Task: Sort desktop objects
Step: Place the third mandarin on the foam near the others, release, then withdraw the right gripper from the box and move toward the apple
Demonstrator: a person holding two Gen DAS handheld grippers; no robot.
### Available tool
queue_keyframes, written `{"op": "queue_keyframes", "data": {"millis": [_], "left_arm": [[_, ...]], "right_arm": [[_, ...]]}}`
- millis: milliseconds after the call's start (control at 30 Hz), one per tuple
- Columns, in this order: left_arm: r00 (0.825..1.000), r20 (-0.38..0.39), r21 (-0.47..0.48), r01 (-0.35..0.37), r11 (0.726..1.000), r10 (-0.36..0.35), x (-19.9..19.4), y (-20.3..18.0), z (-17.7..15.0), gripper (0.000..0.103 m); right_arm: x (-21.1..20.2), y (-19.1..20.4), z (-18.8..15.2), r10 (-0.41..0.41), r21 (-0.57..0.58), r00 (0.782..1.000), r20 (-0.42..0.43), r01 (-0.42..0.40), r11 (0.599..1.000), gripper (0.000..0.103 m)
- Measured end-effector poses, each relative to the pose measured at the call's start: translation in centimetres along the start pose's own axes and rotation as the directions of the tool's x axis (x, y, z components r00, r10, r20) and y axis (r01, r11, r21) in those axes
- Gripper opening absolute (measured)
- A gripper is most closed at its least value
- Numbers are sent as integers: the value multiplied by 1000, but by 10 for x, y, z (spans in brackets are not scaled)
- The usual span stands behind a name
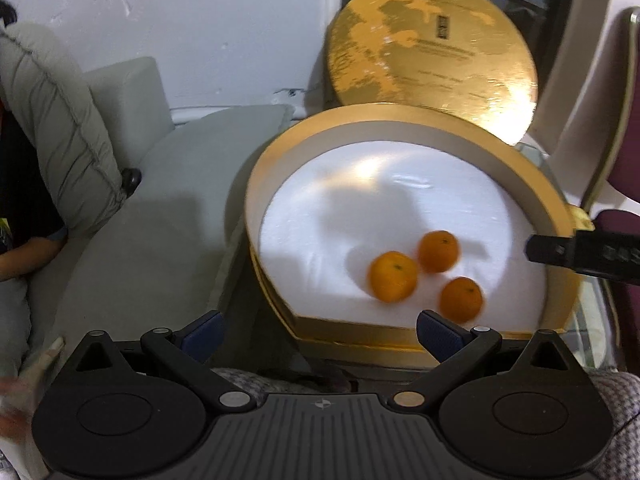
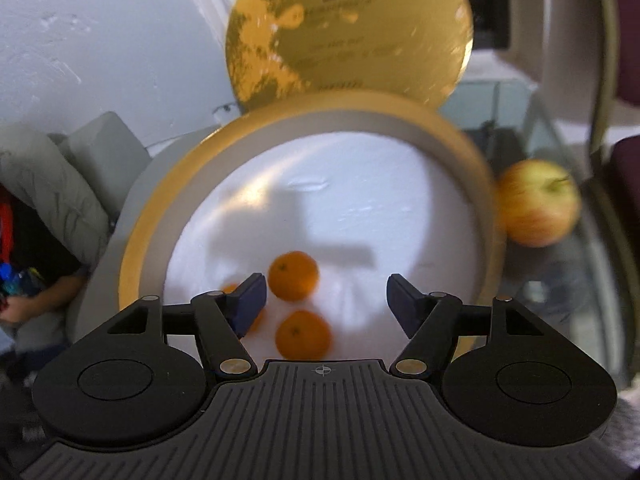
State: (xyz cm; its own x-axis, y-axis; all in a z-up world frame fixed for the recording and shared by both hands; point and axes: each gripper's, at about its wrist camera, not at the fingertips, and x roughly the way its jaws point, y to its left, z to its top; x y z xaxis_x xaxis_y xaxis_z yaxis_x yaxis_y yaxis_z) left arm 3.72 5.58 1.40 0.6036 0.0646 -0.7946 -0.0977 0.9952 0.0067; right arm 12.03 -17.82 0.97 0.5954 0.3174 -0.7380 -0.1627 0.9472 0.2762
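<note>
A round gold box (image 1: 272,152) with a white lining holds three oranges (image 1: 393,277), (image 1: 438,251), (image 1: 461,299). My left gripper (image 1: 320,334) is open and empty, just in front of the box's near rim. My right gripper (image 2: 325,302) is open and empty, above the box's near part, over the oranges (image 2: 293,276), (image 2: 303,335); a third orange (image 2: 231,289) is mostly hidden behind its left finger. The right gripper's tip (image 1: 560,250) shows over the box's right rim in the left wrist view. An apple (image 2: 538,203) lies on the glass table just right of the box (image 2: 160,188).
The gold lid (image 1: 432,60) leans upright against the wall behind the box. A grey sofa (image 1: 160,208) with a cushion (image 1: 56,120) lies to the left. A dark red chair (image 1: 624,120) stands at the right. The glass table (image 2: 568,280) extends right.
</note>
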Motion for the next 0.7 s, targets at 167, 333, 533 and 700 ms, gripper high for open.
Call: {"op": "queue_keyframes", "data": {"millis": [167, 333, 533, 700], "left_arm": [[1000, 8, 45, 19, 999, -19, -25, -22, -10, 102], [999, 21, 80, 23, 997, -25, -47, -43, -20, 102], [998, 19, 136, 50, 989, -53, -63, -62, -40, 102], [998, 28, 169, 51, 984, -57, -75, -69, -58, 102]], "right_arm": [[-57, -16, -29, -57, 12, 997, 53, 57, 998, 87], [-100, -28, -50, -118, 7, 990, 83, 117, 993, 89], [-135, -32, -71, -167, -38, 978, 122, 173, 984, 93], [-150, -35, -85, -154, -26, 980, 123, 159, 987, 94]]}}
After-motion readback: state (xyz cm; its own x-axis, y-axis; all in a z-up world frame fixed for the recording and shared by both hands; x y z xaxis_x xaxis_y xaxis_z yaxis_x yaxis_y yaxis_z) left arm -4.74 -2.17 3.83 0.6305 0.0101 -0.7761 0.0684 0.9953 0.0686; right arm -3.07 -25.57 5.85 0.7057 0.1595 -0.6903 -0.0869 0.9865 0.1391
